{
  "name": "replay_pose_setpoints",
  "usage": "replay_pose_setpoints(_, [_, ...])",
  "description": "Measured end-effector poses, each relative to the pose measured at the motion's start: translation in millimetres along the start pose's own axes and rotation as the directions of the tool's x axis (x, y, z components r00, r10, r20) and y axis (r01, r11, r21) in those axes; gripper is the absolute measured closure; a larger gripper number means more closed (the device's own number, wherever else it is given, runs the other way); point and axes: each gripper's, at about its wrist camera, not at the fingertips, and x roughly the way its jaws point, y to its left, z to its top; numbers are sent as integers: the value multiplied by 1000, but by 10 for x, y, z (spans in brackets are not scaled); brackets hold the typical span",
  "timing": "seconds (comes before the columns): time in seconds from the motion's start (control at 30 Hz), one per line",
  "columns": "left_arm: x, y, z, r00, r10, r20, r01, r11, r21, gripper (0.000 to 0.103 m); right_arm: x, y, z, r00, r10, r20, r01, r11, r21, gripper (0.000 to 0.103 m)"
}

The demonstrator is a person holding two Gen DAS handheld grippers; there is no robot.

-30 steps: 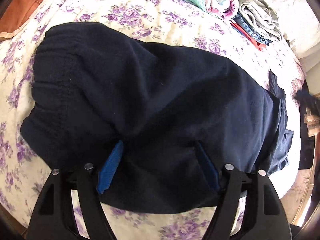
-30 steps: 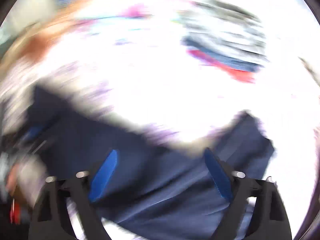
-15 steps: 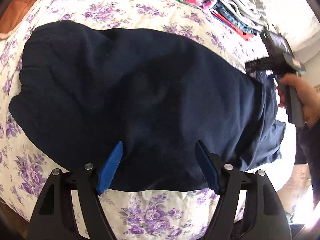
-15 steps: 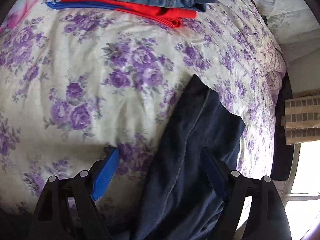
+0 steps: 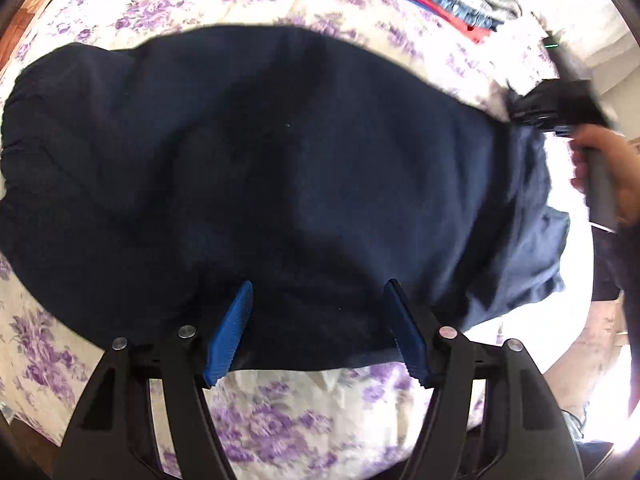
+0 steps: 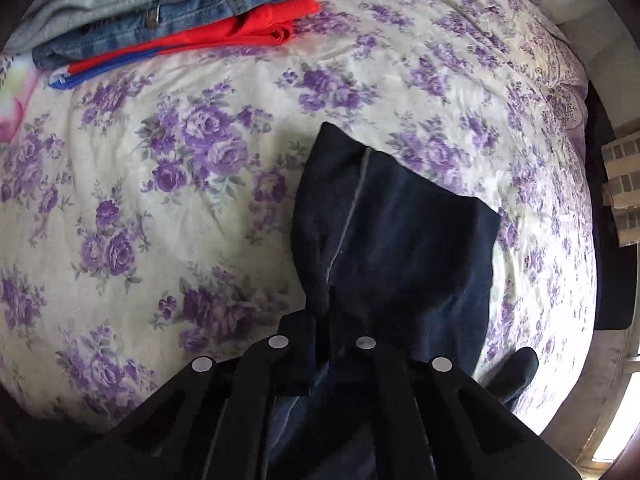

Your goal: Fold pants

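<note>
A: Where do the pants lie?

B: The navy pants (image 5: 304, 184) are spread flat across the floral bedspread (image 5: 288, 412), a soft matte fleece, with the gathered elastic waistband at the left of the left wrist view and the leg ends at the right.

A: And the left gripper (image 5: 318, 328)?

B: Spread, its ribbed blue pads (image 5: 230, 336) standing apart over the near edge of the cloth. The jaws have just been narrowing a little, but the pads press nothing that I can see.

A: The right gripper (image 6: 322, 320)?

B: Its jaws have just snapped together on the leg end (image 6: 392, 240), bunching the fabric into a narrow neck between the black fingers (a pale seam line runs up the leg from there). A hand (image 5: 608, 176) grips its grey handle.

A: Anything else on the bed?

B: A folded stack (image 6: 168, 16): grey knit on top, blue denim, then something red, on the cream cotton with purple roses.
</note>
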Motion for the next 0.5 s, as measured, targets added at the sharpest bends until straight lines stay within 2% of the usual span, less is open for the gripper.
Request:
replay_pose_setpoints(0.07, [7,-47,3,1000,14,6,-14,1000,15,38,-223,-285,-155,995,81,66,-83,996,30,99])
replay_pose_setpoints(0.17, [10,-78,-1,1000,17,3,-17,999,35,38,-537,-933,-629,960,233,154,-251,962,110,99])
replay_pose_setpoints(0.27, [7,-99,-13,1000,16,-1,-16,999,47,38,-695,-1510,-1290,942,264,208,-303,935,186,99])
replay_pose_setpoints(0.33, [14,-124,-13,1000,24,-5,-24,998,58,38,-571,-1823,-1712,945,253,208,-302,919,255,99])
replay_pose_setpoints(0.4, [45,-187,-6,999,38,-11,-37,997,69,38,-249,-2051,-2036,935,285,209,-343,877,337,99])
replay_pose_setpoints(0.43, [64,-210,-3,999,44,-15,-43,996,75,37,-33,-2106,-2163,927,315,202,-371,847,382,99])
replay_pose_setpoints(0.5, [105,-261,8,998,55,-19,-53,995,86,36,369,-2184,-2329,888,401,226,-460,759,460,99])
